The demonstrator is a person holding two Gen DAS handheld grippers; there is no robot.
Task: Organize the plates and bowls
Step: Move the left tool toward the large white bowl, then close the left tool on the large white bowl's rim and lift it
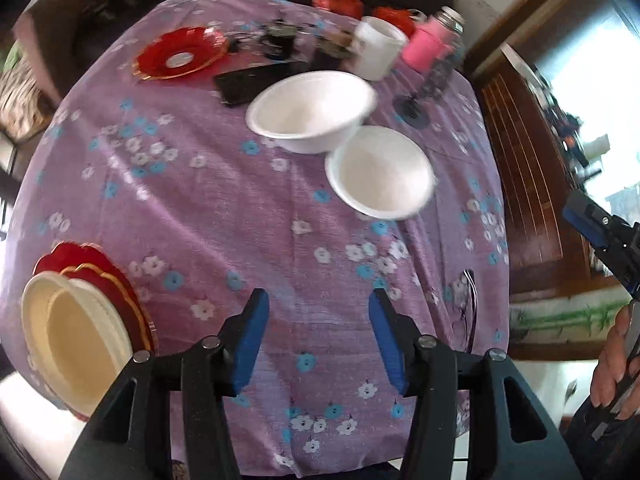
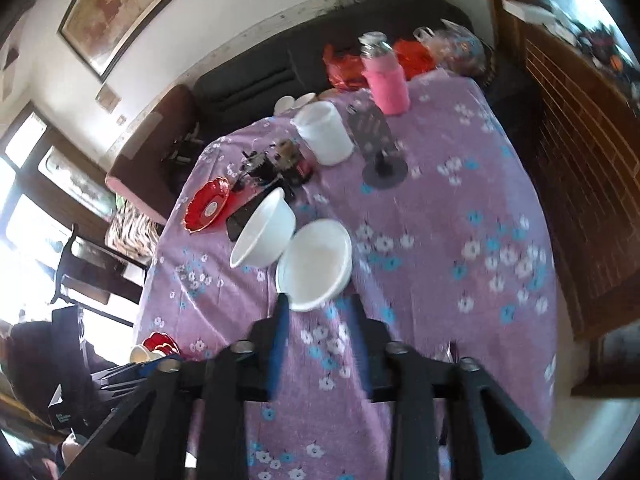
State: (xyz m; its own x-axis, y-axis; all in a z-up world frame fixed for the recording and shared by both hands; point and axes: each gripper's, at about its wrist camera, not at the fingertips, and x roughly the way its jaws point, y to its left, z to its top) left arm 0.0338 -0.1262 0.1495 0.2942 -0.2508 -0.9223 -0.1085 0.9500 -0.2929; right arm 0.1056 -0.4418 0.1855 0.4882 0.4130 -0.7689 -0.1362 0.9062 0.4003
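Two white bowls sit mid-table on the purple floral cloth: a larger one and a smaller one touching its near right side. A red plate lies at the far left. A stack of cream bowls on red plates sits at the near left edge; it also shows in the right wrist view. My left gripper is open and empty above the near cloth. My right gripper is open and empty just short of the smaller bowl.
At the far side stand a white mug, a pink bottle, a black phone, a stand with a round base and small clutter. A wooden cabinet is to the right. A dark sofa lies behind.
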